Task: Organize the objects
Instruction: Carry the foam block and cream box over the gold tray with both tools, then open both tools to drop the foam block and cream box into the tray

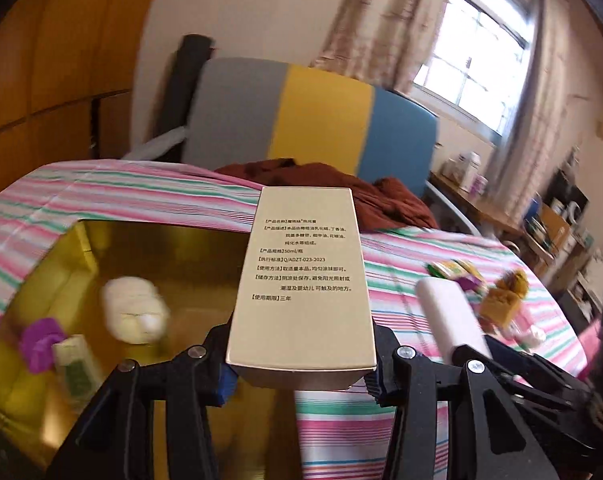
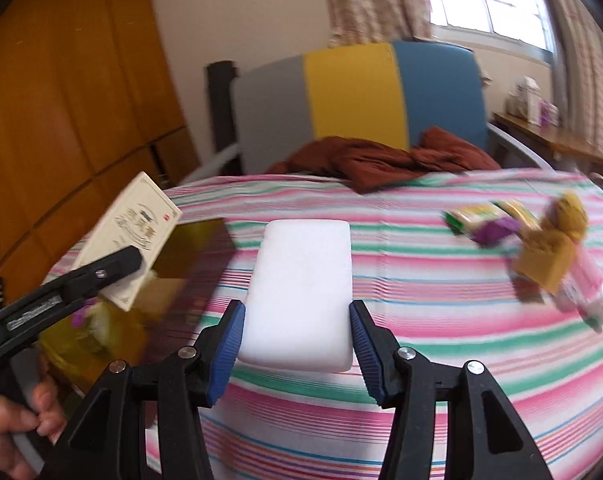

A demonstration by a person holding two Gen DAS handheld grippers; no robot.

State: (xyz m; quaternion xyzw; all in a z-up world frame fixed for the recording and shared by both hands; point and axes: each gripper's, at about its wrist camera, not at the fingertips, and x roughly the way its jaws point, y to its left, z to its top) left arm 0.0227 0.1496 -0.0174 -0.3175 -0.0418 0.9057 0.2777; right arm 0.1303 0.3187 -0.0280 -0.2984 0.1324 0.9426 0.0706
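Observation:
My left gripper (image 1: 299, 376) is shut on a cream carton (image 1: 301, 280) printed with Chinese text, held above the right edge of a gold box (image 1: 181, 252). The box holds a white lump (image 1: 135, 308), a purple item (image 1: 41, 344) and a small green packet (image 1: 77, 368). My right gripper (image 2: 297, 344) is shut on a white block (image 2: 301, 292) above the striped bedspread (image 2: 441, 320). The right wrist view shows the left gripper (image 2: 113, 268) with the carton (image 2: 129, 220) over the gold box (image 2: 173, 264). The white block also shows in the left wrist view (image 1: 449, 316).
Loose items lie on the bedspread at right: green-yellow packets (image 2: 485, 216), a purple piece (image 2: 495, 230), a yellow-brown box (image 2: 541, 264) and a pink-white bottle (image 2: 589, 292). A brown garment (image 2: 381, 160) lies at the back before a grey, yellow and blue headboard (image 2: 353, 92).

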